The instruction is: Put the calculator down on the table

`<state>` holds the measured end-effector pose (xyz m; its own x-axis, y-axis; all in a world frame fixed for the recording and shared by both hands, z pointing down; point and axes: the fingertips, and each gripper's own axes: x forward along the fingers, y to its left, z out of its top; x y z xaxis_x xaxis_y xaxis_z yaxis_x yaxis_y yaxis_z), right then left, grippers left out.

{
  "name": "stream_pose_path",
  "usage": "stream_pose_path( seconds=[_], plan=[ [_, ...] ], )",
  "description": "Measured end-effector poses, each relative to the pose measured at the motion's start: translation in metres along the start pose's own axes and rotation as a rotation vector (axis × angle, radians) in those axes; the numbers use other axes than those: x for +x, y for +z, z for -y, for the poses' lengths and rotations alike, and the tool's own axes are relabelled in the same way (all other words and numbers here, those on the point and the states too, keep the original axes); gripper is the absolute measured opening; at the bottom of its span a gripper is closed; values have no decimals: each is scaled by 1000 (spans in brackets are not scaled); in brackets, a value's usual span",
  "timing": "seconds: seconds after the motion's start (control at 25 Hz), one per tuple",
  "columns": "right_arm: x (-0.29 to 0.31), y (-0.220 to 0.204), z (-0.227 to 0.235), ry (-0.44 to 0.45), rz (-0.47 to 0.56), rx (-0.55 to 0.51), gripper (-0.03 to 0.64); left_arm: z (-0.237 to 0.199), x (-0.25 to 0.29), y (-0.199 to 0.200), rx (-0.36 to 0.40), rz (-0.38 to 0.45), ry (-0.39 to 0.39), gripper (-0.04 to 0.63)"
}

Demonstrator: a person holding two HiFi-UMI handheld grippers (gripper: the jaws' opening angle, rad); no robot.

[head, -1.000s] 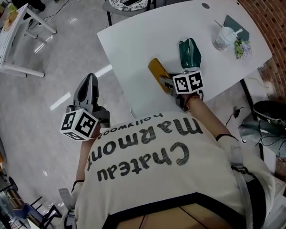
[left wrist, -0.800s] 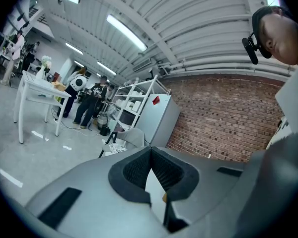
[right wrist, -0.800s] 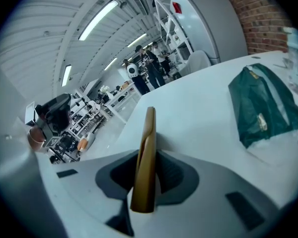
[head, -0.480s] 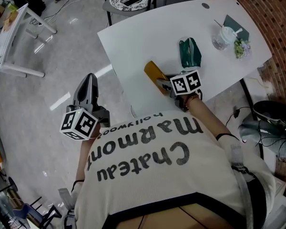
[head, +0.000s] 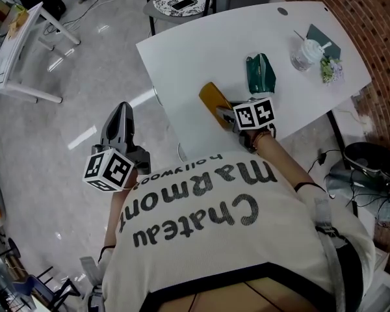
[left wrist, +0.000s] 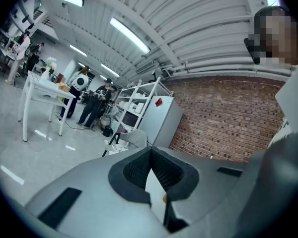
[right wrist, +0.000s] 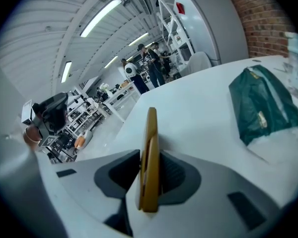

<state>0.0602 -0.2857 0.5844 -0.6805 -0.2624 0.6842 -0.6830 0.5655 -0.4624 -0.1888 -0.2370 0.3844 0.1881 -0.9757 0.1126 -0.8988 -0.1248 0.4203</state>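
Newly parted, right gripper (head: 226, 113) jaws flank the calculator (head: 211, 97) on the table (head: 195, 51); left gripper (head: 123, 107) jaws closed.

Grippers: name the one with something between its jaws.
The right gripper: its jaws, just opened further, flank the calculator; the left gripper's meet on nothing.

LEFT: you are holding the left gripper (head: 121, 106) near level at your left side, jaws meeting on nothing | RIGHT: you are angling the right gripper (head: 226, 114) downward, forearm reaching ahead, jaws having just been opening, calculator (right wrist: 150, 148) standing edge-on between the loosening pads
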Motion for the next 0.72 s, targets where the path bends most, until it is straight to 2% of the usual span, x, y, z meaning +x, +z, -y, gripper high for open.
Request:
stream_pose_path(
  seconds=[0.72],
  plan=[
    [2,-7,6,-91,-9,-40,182,-7,-22,-4,-20,15,35,3]
  ],
)
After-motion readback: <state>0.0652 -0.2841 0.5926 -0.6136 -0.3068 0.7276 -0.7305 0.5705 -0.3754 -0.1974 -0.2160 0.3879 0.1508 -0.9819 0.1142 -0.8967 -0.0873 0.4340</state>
